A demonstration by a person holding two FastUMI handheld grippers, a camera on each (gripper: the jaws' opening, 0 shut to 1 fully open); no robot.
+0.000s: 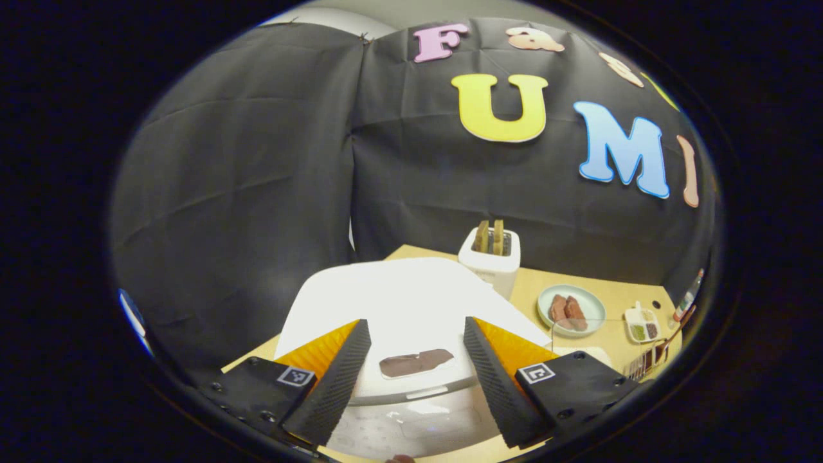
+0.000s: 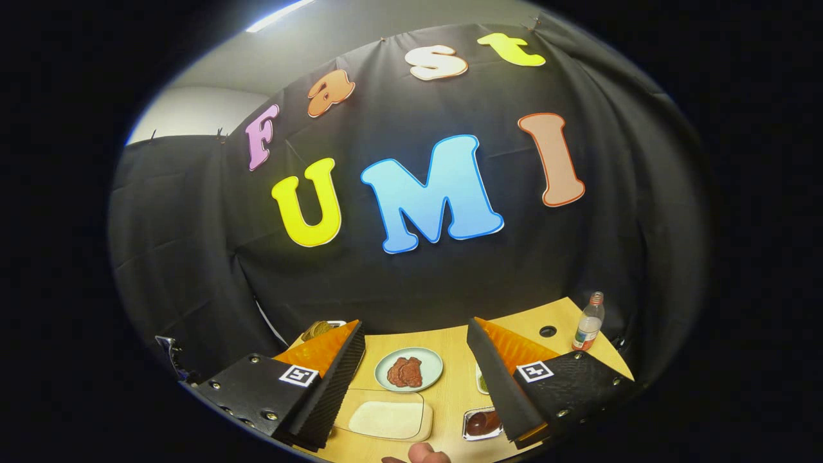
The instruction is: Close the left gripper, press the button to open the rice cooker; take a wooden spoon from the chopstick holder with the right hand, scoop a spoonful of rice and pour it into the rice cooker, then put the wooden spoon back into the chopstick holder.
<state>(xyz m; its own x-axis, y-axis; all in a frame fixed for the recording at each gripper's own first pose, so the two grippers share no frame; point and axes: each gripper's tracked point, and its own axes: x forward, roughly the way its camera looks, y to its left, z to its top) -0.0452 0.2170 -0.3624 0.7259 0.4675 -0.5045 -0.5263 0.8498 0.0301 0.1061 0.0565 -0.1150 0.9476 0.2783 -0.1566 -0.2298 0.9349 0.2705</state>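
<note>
Rice cooker (image 1: 411,321) sits lid down, straight ahead between your left tongs (image 1: 416,366), which gape wide; nothing is done yet, so close them first. Your right tongs (image 2: 416,373) hang open and empty above the surface (image 2: 453,386), over a plate (image 2: 409,368) of brown food

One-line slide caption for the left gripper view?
Open left gripper poised over the closed white rice cooker, with a toaster and a plate behind it on the wooden table.

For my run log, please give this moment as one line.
left gripper: open, over rice cooker | lid: closed | right gripper: open, empty
</note>
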